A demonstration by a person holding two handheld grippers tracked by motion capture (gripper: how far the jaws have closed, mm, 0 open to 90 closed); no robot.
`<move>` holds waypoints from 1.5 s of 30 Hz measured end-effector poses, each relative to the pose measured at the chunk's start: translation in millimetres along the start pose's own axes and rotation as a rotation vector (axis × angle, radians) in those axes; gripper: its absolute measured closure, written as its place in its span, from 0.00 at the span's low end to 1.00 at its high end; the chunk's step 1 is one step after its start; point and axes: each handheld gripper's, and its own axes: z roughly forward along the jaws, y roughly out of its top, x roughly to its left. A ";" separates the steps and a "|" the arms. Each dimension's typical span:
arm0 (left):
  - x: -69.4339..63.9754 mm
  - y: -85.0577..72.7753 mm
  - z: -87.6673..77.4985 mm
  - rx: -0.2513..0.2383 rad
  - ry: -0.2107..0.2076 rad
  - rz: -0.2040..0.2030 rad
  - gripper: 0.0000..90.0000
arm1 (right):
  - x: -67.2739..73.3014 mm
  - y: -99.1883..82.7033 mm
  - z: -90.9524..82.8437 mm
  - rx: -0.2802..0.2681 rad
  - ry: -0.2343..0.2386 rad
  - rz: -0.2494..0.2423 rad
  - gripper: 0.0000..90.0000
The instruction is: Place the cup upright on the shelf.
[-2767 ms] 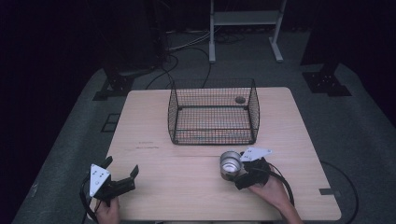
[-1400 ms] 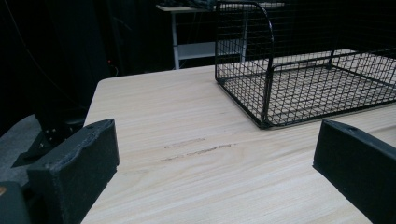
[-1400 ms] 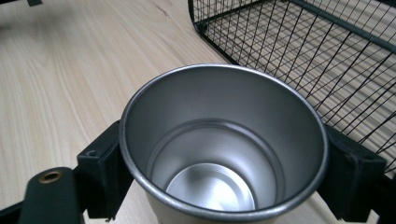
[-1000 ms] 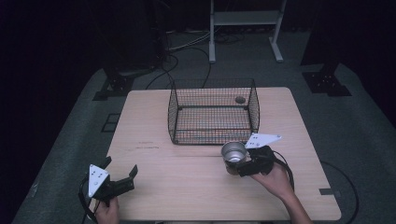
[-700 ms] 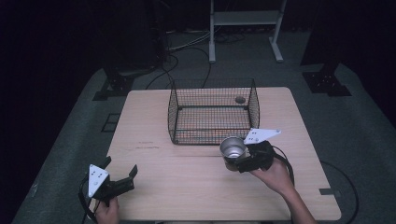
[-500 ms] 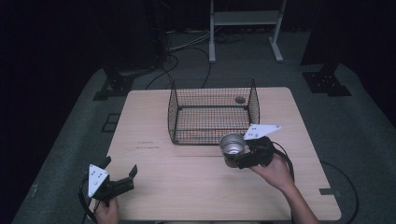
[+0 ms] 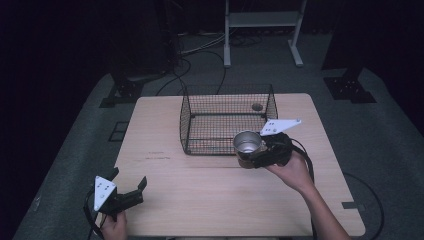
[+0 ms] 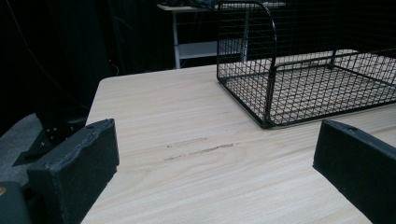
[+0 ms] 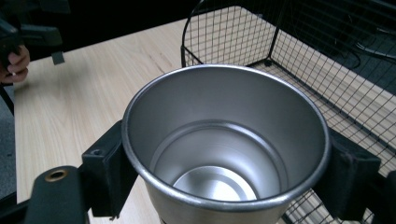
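Note:
A shiny metal cup [image 7: 247, 143] [image 9: 224, 154] is held upright in my right gripper [image 7: 252, 152], which is shut on its sides with one jaw on each flank. The cup is empty and hangs above the table, just in front of the black wire basket's [image 7: 225, 120] [image 9: 289, 51] near right corner. My left gripper [image 7: 131, 186] [image 8: 210, 163] rests open near the table's front left corner, with nothing between its black pads [image 8: 74, 163]. From it the basket [image 8: 303, 79] lies ahead and to the right.
The wooden table [image 7: 200, 200] has a faint scuff mark [image 7: 155, 156] [image 8: 196, 147] left of the basket. A round hole [image 7: 257, 106] sits behind the basket. A white stand [image 7: 260, 30] and cables [image 7: 200, 55] lie on the floor beyond.
My right gripper has lifted the cup off the table and carried it up and away, toward the basket's near right corner. The left gripper has stayed still.

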 end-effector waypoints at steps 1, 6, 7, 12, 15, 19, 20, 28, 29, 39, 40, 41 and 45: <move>0.2 0.0 0.0 0.001 0.000 0.000 0.00 | -0.9 2.1 -0.2 0.001 -0.002 -0.003 0.20; -0.1 0.1 0.3 0.000 0.000 0.005 0.00 | -4.6 13.0 -1.8 -0.011 -0.002 -0.008 0.20; -0.2 0.1 0.3 0.000 -0.002 0.005 0.00 | -5.0 15.2 -2.0 -0.013 -0.001 -0.008 0.20; -0.6 0.1 0.7 0.001 -0.003 0.006 0.00 | -7.8 24.9 -2.1 -0.015 -0.002 -0.015 0.20; -1.0 0.3 0.7 0.001 -0.005 0.008 0.00 | -9.4 29.6 -2.1 -0.014 -0.005 -0.017 0.20; -1.2 0.4 0.8 0.003 -0.006 0.009 0.00 | -12.6 34.3 -1.5 -0.018 -0.003 -0.010 0.20; -1.2 0.4 0.9 0.002 -0.006 0.009 0.00 | -14.0 35.7 -0.8 -0.017 -0.001 -0.012 0.20; -1.5 0.5 1.4 0.003 -0.007 0.011 0.00 | -20.8 46.0 4.5 -0.011 -0.004 -0.011 0.20; -1.5 0.6 1.2 0.002 -0.006 0.009 0.00 | -21.2 47.1 5.1 -0.008 -0.003 -0.010 0.20; -1.1 0.7 1.2 0.001 -0.007 0.010 0.00 | -27.8 65.6 15.7 0.004 -0.006 -0.021 0.20; -1.1 0.6 1.4 0.003 -0.008 0.012 0.00 | -28.3 67.0 16.7 0.004 -0.007 -0.019 0.20; -1.2 0.7 1.4 0.004 -0.008 0.012 0.00 | -29.5 69.1 18.3 0.004 -0.006 -0.019 0.20; -1.0 0.9 1.0 0.001 -0.006 0.009 0.00 | -33.1 75.9 24.7 0.016 -0.010 -0.017 0.20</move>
